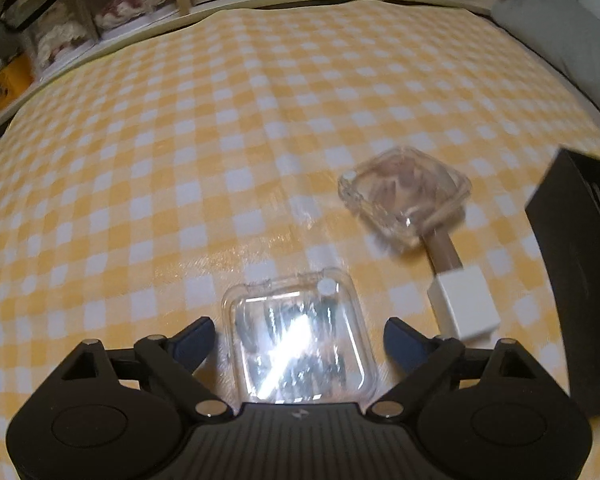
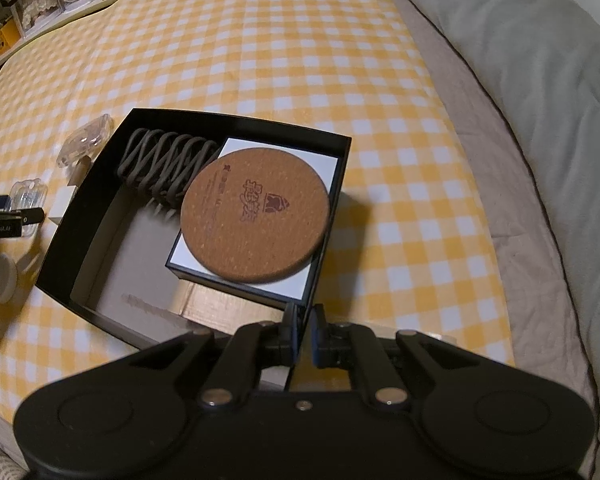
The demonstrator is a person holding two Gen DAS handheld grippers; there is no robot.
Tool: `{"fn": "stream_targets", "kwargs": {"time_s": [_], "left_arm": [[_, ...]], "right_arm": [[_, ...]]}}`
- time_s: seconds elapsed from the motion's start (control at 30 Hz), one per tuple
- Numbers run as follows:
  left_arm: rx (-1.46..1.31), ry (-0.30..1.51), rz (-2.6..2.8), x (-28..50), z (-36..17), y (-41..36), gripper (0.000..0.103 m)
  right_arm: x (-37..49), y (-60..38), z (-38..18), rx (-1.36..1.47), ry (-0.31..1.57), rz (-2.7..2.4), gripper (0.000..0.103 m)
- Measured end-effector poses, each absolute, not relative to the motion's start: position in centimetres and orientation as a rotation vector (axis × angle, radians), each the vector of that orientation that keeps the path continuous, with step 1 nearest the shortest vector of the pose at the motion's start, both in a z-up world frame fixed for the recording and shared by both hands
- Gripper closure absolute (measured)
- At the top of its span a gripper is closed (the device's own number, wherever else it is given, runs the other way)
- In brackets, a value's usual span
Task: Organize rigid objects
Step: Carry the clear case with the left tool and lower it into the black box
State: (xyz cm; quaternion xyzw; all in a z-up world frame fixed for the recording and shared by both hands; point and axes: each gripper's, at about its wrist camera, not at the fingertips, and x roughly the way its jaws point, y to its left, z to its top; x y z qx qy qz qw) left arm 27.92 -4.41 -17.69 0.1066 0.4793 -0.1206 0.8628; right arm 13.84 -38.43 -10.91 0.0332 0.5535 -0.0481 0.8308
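Yellow-and-white checked cloth is spread over the surface; shelves with clear bins are seen along the upper left, grey bedding at the right. Left tongs are spread wide around a clear plastic case, pads not pressing it. A second clear case lies beyond. Right tongs are clenched on the black box wall, lower centre; a cork coaster lies inside.

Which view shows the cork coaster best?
The right wrist view: the cork coaster lies whole and unobstructed inside the black box. The left wrist view shows only the box's outer wall, not the coaster.
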Motion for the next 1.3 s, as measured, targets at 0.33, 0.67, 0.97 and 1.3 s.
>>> {"fn": "stream_targets", "kwargs": {"time_s": [0.33,0.67,0.97,1.3], "left_arm": [[0.177,0.968,-0.219,28.3,-17.3,-5.4,0.029],[0.044,0.886,-0.391,24.8,-11.6,-8.3,0.029],[-0.001,0.894,-0.539,21.0,-9.3,-14.6,0.029],[0.026,0.901,-0.574,19.0,-10.6,-19.3,0.029]], "right_arm": [[13.9,-38.5,-11.2,0.071,1.186,-0.093,0.096],[14.1,-38.5,-11.3,0.074,1.192,-0.093,0.096],[14.0,-38.5,-11.2,0.074,1.19,-0.089,0.096],[14.0,-38.6,-11.3,0.074,1.188,-0.087,0.095]]}}
